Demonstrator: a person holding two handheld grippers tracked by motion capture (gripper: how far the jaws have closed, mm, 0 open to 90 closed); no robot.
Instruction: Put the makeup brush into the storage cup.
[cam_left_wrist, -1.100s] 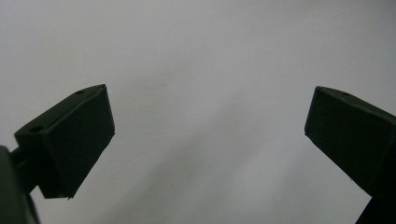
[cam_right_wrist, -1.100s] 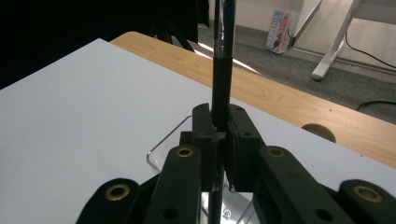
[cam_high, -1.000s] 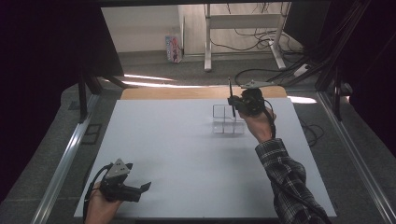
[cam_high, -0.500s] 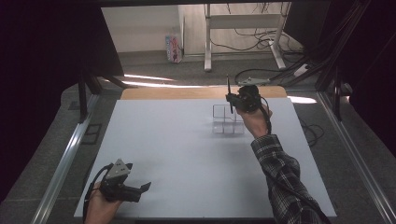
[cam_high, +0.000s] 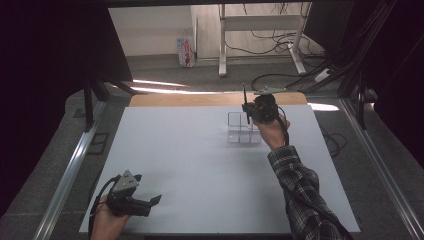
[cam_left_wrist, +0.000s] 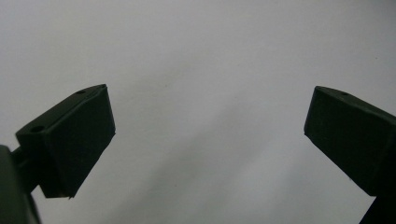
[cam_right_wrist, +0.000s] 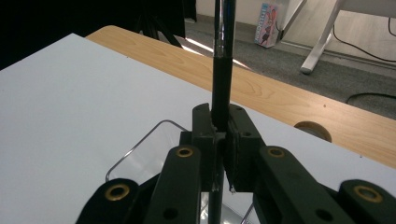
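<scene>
Your right hand-held gripper (cam_high: 248, 111) is clamped on a black pen (cam_right_wrist: 221, 70), the jaws pressed together around its barrel, and you hold it just above the clear compartmented organizer (cam_high: 243, 129) near the far edge of the white counter (cam_high: 190, 165). The pen stands close to upright: its long axis runs vertically, the upper end pointing at the ceiling and the lower end down toward the organizer's cells. Which cell sits directly under the tip is hard to tell.

The grip sits low on a slim round barrel, so the pen could pivot between the pads if you tilt your wrist, and then the tip would catch a divider wall instead of dropping into a cell. The organizer looks light; a sideways knock from the pen or the jaws would likely slide or tip it toward the wooden strip (cam_right_wrist: 289, 100) behind it. Letting go too high could make the pen bounce out.

Your left hand-held gripper (cam_high: 135, 202) rests at the near left corner, jaws wide apart, holding nothing.
</scene>
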